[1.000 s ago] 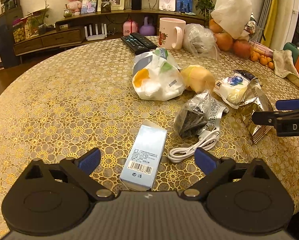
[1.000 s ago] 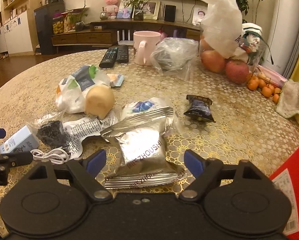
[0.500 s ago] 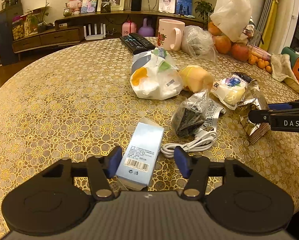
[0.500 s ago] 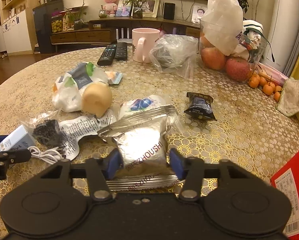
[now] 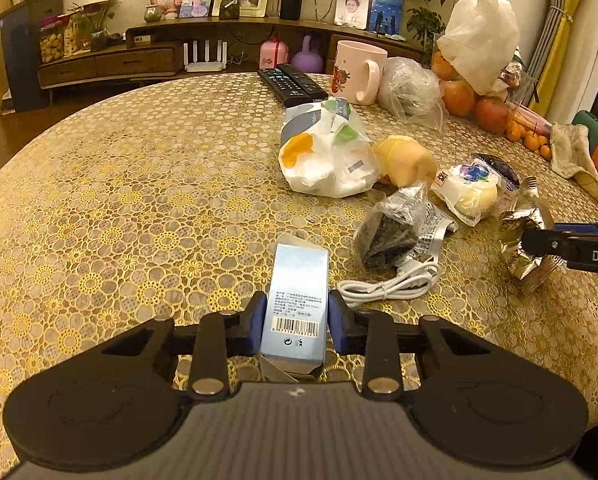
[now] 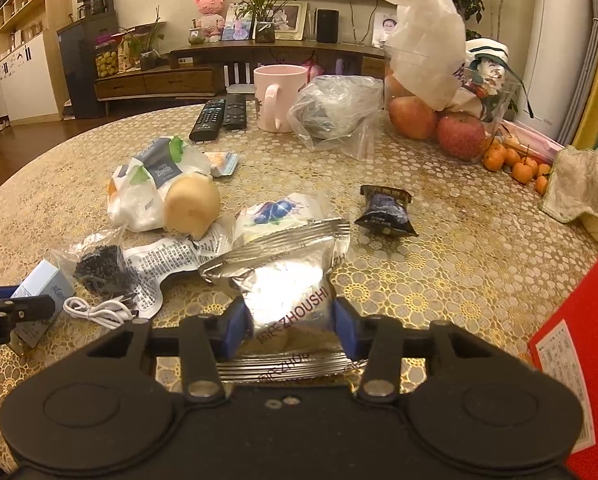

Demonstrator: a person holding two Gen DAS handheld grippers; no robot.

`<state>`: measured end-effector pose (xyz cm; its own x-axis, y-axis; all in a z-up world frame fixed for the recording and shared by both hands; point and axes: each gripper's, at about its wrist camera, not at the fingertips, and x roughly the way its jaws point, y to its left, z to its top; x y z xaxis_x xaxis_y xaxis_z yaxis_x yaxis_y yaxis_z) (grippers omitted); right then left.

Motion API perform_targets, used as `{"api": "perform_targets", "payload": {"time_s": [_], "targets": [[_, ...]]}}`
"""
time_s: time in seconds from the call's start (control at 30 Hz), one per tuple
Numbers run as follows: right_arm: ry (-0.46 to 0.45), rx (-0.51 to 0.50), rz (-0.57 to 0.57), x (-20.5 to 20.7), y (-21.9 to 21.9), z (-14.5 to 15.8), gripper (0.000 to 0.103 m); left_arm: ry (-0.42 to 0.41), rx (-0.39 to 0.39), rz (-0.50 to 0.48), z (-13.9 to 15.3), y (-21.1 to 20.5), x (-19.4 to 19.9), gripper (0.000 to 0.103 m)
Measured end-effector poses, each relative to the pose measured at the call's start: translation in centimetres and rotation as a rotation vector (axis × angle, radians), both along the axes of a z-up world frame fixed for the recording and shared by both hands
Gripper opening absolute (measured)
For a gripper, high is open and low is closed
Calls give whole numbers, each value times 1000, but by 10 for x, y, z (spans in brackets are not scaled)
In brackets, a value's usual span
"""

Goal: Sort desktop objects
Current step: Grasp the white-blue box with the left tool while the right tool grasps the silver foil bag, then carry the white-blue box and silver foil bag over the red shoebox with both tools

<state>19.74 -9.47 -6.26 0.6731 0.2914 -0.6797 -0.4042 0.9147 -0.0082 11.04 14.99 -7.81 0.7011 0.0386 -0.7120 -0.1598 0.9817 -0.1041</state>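
Note:
My left gripper (image 5: 295, 326) is shut on a pale blue box (image 5: 297, 296) with a barcode, which lies on the gold lace tablecloth (image 5: 139, 200). My right gripper (image 6: 289, 330) is shut on a silver foil snack bag (image 6: 283, 280). The right gripper also shows at the right edge of the left wrist view (image 5: 571, 246), pinching the foil bag (image 5: 523, 236). The blue box shows at the left of the right wrist view (image 6: 45, 286).
Beside the box lie a white cable (image 5: 391, 284), a clear bag of dark bits (image 5: 391, 228), a white plastic bag (image 5: 327, 156), a yellow bun (image 5: 405, 160) and a wrapped snack (image 5: 471, 192). A dark snack packet (image 6: 385, 210), pink mug (image 6: 277, 96), remotes (image 6: 219, 116), fruit (image 6: 439, 124) and a red item (image 6: 571, 344) lie around.
Both grippers have closed from wide open: the left onto the blue box, the right onto the silver foil bag. Both moved slightly forward over their objects.

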Motion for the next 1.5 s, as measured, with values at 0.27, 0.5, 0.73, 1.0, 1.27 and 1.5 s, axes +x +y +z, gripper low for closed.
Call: {"api": "perform_targets", "payload": {"time_s": [0.27,0.5,0.73,1.0,1.27,1.5], "targets": [[-7,12,-9,-20,-12,11,45,-11,3,-15,11,-12,-17,29],[-6,30,-28,-41,-31,28,45,-28,6,-61,27,-35,-32,29],[6,45,-62,-66,-58,43,45,-56,9,-126,48,-70,-42,29],[26,64,-85,-101,-96,66,45,-61,5,-208,69,-111,-53,29],[-43,71,-92,-129,-137,99,45,-111,39,-300,99,-160,-62,29],[-116,64,-119,-139,-172,125,45,-159,60,-403,127,-205,-60,29]]}}
